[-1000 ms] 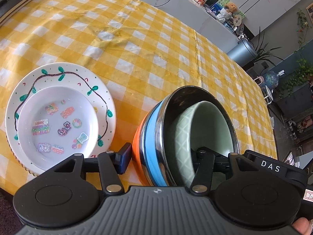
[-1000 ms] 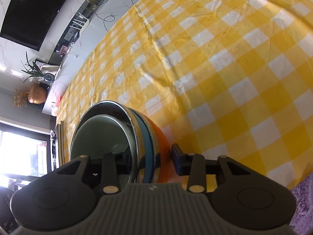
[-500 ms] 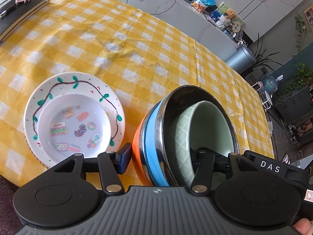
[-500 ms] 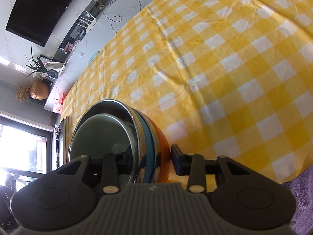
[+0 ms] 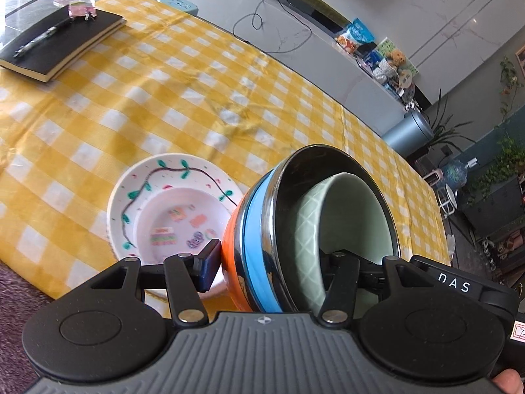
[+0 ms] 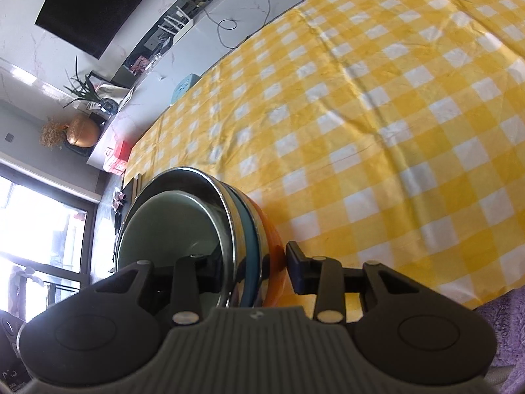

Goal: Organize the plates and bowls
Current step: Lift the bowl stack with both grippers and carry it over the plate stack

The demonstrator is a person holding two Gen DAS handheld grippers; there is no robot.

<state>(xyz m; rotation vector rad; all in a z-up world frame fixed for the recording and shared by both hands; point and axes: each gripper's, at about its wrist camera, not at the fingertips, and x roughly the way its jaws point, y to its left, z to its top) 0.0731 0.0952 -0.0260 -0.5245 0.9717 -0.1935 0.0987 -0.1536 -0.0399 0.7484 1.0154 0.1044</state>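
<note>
A nested stack of bowls (image 5: 256, 229) hangs tilted above the yellow checked tablecloth (image 5: 164, 98): orange outermost, then blue, then steel, with a pale green ceramic bowl (image 5: 354, 216) innermost. My left gripper (image 5: 272, 262) is shut on the stack's wall, one finger outside on the orange bowl and one inside the green bowl. My right gripper (image 6: 249, 262) clamps the opposite wall of the stack (image 6: 242, 229) the same way. Left of the stack, a white plate (image 5: 131, 184) with a painted green vine lies on the cloth, with a smaller stickered plate (image 5: 177, 226) in it.
A black notebook (image 5: 62, 42) with a pen on it lies at the table's far left corner. The table's near edge (image 5: 49, 282) drops to a purple rug. Beyond the table run a grey counter (image 5: 328, 32) with snack bags and a round bin (image 5: 407, 128).
Both grippers have risen with the bowl stack held between them. The table and the white plates look farther away, and the plates have slid right toward the stack in the left wrist view.
</note>
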